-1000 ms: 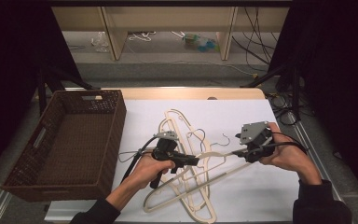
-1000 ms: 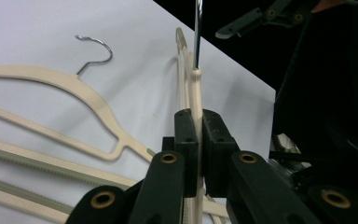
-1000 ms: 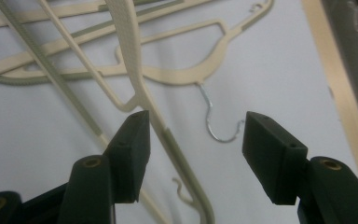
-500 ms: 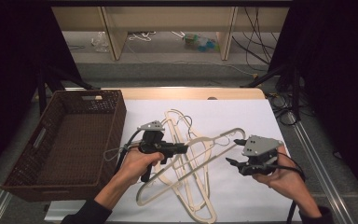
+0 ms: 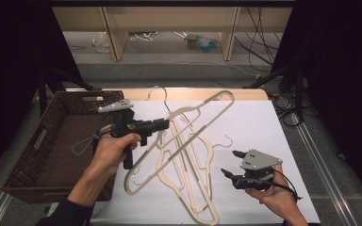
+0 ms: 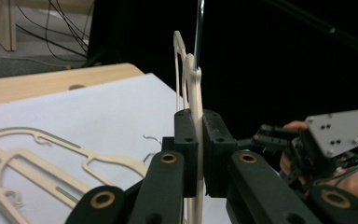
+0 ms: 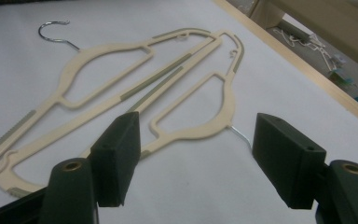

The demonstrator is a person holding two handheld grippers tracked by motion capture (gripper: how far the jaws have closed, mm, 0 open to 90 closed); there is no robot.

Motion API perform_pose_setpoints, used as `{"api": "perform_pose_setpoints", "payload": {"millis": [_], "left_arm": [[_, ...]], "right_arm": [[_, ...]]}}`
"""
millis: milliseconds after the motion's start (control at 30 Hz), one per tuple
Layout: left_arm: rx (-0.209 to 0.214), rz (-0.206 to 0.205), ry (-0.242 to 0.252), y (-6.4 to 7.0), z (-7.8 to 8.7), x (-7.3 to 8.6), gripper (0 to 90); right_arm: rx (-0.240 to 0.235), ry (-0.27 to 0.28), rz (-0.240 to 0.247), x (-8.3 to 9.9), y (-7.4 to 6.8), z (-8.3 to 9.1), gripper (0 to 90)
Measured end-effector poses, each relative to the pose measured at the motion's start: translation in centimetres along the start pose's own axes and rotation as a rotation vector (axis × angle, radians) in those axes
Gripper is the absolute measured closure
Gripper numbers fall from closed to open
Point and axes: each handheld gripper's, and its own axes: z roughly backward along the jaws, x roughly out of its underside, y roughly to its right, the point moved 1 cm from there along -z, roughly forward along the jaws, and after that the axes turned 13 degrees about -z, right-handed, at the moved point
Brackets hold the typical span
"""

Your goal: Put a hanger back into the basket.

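A: Left gripper point(image 5: 162, 124) — is anything being gripped?
B: Yes, jaws are being clamped on the neck of a cream hanger point(image 5: 195, 126), which is being held lifted and tilted above the white sheet point(image 5: 259, 127). In the left gripper view the hanger point(image 6: 194, 93) is being pinched upright between the pads, metal hook above.
A: Right gripper point(image 5: 232, 162)?
B: Jaws are being held wide apart, nothing between them, low over the sheet near its right front corner.
A: Around them?
B: Two more hangers point(image 7: 135, 88) are lying overlapped on the sheet. A brown wicker basket point(image 5: 33, 155) is being seen just left of the left hand point(image 5: 111, 150).
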Motion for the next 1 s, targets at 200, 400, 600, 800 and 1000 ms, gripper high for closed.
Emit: {"api": "perform_pose_setpoints", "payload": {"millis": [200,400,600,800,1000], "left_arm": [[-0.003,0.043,0.044,-0.4,2.4,-0.6,86.0],[-0.037,0.064,0.072,-1.4,5.0,-1.1,86.0],[-0.098,0.078,0.101,-3.1,8.4,-1.7,86.0],[-0.146,0.101,0.134,-4.8,11.6,-1.9,86.0],[-0.194,0.118,0.136,-6.3,14.3,-1.7,86.0]], "right_arm": [[-0.009,-0.005,-0.020,0.3,-0.1,-0.2,30.4],[-0.017,-0.007,-0.028,0.5,-0.2,-0.3,28.9],[-0.021,-0.005,-0.029,0.5,-0.3,-0.4,28.9],[-0.032,-0.013,-0.021,0.5,-0.4,-0.5,29.0],[-0.041,-0.023,-0.020,0.6,-0.5,-0.6,29.0]]}}
